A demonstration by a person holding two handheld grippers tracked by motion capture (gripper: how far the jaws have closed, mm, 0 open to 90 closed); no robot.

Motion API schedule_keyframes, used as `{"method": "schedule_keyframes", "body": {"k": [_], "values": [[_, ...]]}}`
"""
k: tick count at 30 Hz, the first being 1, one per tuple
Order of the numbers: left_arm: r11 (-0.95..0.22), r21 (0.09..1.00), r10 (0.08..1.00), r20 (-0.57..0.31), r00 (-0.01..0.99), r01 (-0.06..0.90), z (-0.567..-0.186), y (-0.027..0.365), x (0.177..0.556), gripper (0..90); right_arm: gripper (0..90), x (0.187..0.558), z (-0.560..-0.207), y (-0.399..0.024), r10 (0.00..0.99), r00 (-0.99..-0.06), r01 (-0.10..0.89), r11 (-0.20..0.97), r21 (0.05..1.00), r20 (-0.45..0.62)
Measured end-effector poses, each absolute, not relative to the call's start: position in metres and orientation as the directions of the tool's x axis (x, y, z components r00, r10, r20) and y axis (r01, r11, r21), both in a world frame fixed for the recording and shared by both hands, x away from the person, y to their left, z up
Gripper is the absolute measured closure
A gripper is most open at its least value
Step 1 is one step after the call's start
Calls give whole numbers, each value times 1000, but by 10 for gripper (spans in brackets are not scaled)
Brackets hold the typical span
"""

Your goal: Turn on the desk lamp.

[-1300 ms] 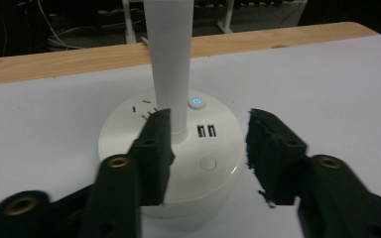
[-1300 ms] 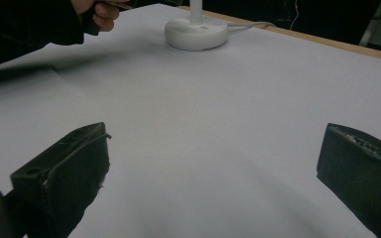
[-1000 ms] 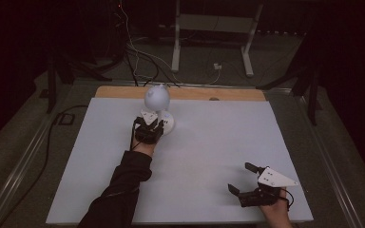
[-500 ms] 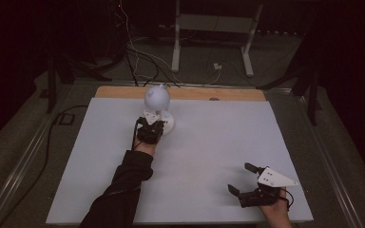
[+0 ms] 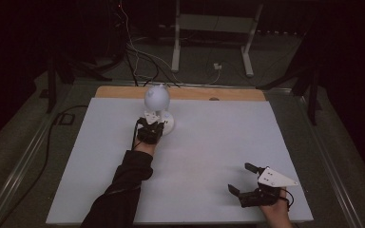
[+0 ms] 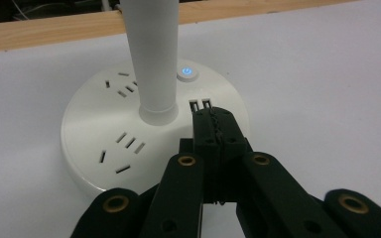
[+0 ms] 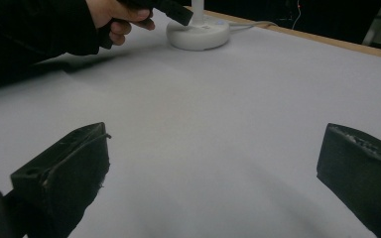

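A white desk lamp (image 5: 157,97) stands at the back left of the table on a round base (image 6: 104,134) that carries socket slots, two USB ports (image 6: 200,105) and a power button (image 6: 187,73) lit blue. My left gripper (image 6: 213,116) is shut with nothing between its jaws, and its tips sit over the base just in front of the USB ports, right of the lamp's pole (image 6: 151,49). In the high view the left gripper (image 5: 153,124) is at the base's near side. My right gripper (image 5: 241,179) rests open near the table's front right; its jaws (image 7: 218,158) stand wide apart over bare board.
A white board (image 5: 209,142) covers the table, with a wooden strip (image 5: 195,93) along its far edge. Cables (image 5: 138,57) and a metal stand's legs (image 5: 176,42) lie on the dark floor behind. The lamp's cord (image 7: 258,24) runs off the back edge.
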State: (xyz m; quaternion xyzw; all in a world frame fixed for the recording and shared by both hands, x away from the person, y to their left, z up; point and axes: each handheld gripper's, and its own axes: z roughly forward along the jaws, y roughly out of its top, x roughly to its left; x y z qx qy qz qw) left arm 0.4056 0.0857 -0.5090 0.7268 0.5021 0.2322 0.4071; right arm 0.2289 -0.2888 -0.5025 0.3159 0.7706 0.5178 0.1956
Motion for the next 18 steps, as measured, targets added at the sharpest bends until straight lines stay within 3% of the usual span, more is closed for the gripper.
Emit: {"method": "schedule_keyframes", "body": {"k": [18], "values": [[-159,823,921,-75,383,544,-516,85,408,900,2,229,-502,-289,689,-725,281,262,923,25]]}}
